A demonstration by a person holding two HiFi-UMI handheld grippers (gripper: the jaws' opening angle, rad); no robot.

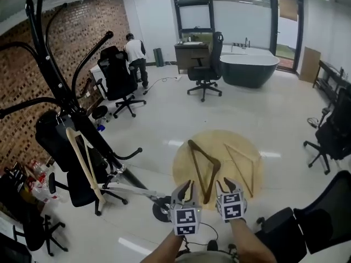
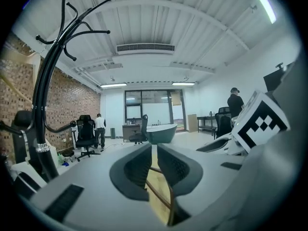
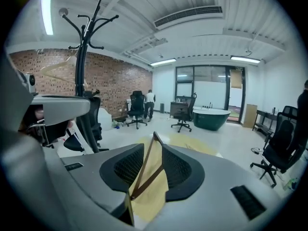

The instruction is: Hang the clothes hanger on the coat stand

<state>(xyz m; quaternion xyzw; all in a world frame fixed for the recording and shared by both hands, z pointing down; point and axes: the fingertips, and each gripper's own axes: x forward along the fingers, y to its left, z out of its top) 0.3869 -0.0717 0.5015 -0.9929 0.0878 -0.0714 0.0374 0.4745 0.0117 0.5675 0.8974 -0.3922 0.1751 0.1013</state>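
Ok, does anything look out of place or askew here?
Nothing spilled or damaged. The dark hanger and the light hanger lie flat on the round table; a third hanger hangs on the coat stand. The only oddity is a freestanding bathtub among the office chairs at the back.

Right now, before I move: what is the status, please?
Left gripper and right gripper open, empty. Dark hanger flat on table, near end between them. Stand at left; one pale hanger hangs on it.
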